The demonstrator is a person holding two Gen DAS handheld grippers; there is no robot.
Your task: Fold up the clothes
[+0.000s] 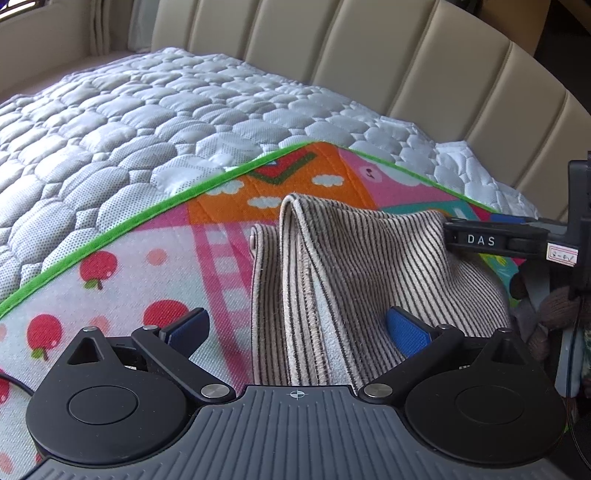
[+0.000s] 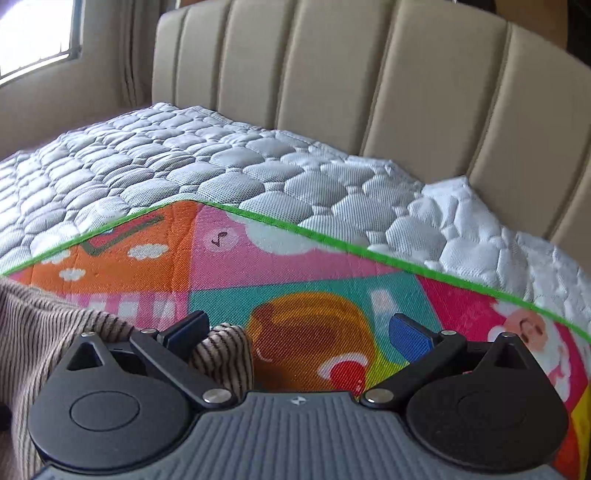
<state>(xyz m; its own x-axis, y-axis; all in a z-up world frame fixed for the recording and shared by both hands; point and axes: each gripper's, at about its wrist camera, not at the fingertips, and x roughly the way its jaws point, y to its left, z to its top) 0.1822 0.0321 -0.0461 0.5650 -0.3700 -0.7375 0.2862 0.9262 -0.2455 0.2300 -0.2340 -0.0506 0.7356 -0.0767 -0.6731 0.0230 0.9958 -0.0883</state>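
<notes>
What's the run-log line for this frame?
task: fold clothes | left gripper: open over striped garment | right gripper: open beside it | surface: play mat on mattress

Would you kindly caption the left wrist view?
Open left gripper over striped garment on colourful play mat.

Bright daylight from the window (image 2: 35, 35) upper left; fisheye-curved edges, slight blur.
</notes>
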